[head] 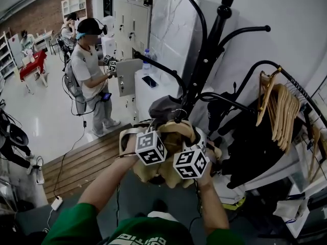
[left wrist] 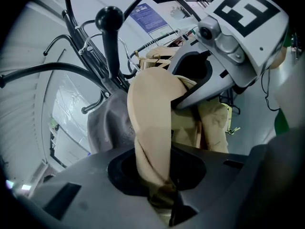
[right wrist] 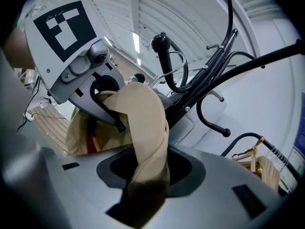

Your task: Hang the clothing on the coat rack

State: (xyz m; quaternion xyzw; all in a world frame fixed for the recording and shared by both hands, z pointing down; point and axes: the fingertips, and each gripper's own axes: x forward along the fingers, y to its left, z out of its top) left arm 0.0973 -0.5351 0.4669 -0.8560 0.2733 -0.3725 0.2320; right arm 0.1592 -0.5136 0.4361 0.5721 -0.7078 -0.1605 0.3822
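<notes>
A tan garment (head: 172,135) is bunched in front of the black coat rack (head: 207,68), low among its curved arms. My left gripper (head: 153,137) and right gripper (head: 192,148) are side by side, each shut on a twisted fold of it. In the left gripper view the tan cloth (left wrist: 151,137) runs out of my jaws (left wrist: 159,178) toward the right gripper's body (left wrist: 238,27). The right gripper view shows the same cloth (right wrist: 147,132) pinched in my jaws (right wrist: 145,178), with the left gripper's body (right wrist: 71,42) just beyond. A grey garment (head: 162,106) hangs on the rack behind the tan one.
Wooden hangers (head: 280,108) and black clothing (head: 250,142) hang on a rail at the right. A person (head: 91,68) holding grippers stands at the back left beside white cabinets (head: 134,19). Rack arms (head: 158,68) reach out left and right above my grippers.
</notes>
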